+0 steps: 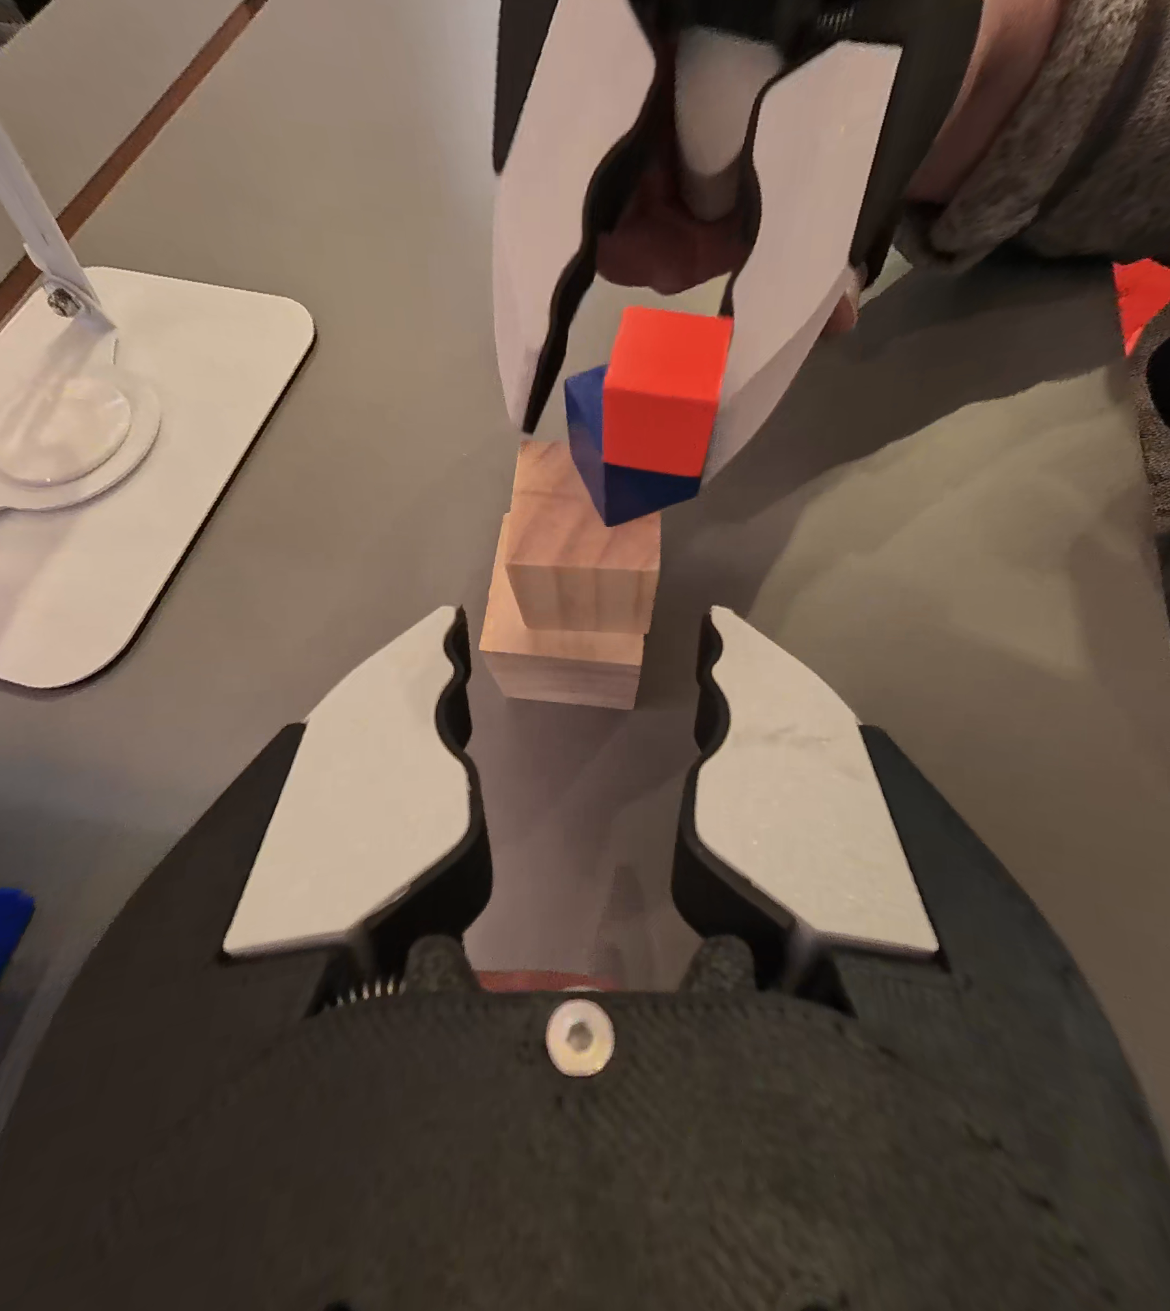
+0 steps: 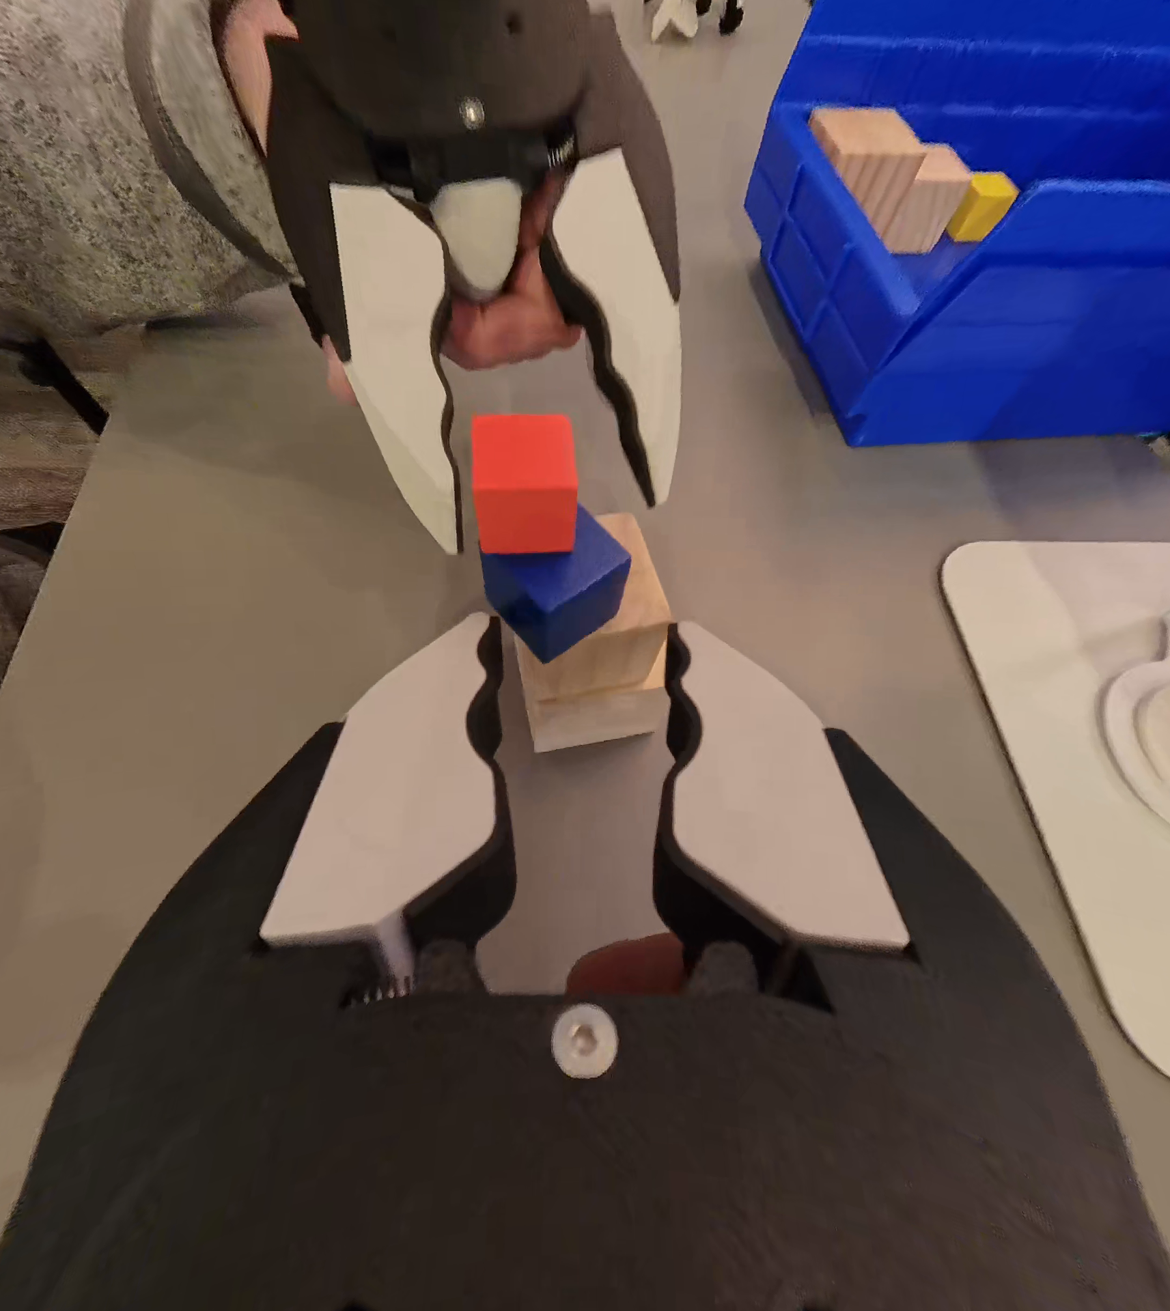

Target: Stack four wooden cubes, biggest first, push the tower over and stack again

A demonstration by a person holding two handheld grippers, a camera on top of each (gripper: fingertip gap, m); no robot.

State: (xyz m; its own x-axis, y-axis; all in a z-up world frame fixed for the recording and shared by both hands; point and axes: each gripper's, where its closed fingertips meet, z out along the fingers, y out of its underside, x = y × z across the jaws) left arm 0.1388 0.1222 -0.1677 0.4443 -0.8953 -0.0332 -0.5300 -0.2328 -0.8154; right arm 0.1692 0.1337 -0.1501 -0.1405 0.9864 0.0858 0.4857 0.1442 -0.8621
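The tower stands mid-table and has four cubes: a large plain base cube (image 1: 563, 663), a smaller plain cube (image 1: 585, 567) on it, a blue cube (image 2: 557, 582) above that, and a red cube (image 2: 523, 484) on top. The blue cube sits turned corner-on and overhangs the plain cube beneath; the red cube sits off-centre on it. Both appear tilted, so the upper half is judged to be toppling or close to it.

The right gripper (image 1: 621, 440) is seen from the left wrist view above and beyond the tower, jaws apart and gripping nothing, one finger (image 1: 766, 383) touching or just beside the red cube. The left gripper (image 2: 553, 525) approaches from the opposite side, jaws likewise apart and empty, straddling the red cube.

Procedure for the push-over step, as judged: apply the push with one finger only, sideways and high on the tower. Direct the fall toward bare table (image 1: 887, 638), away from the white lamp base (image 1: 106, 496) and the blue bin (image 2: 993, 319) that holds spare blocks. Keep the other gripper clear of the fall line. Restack only after all cubes have come to rest.
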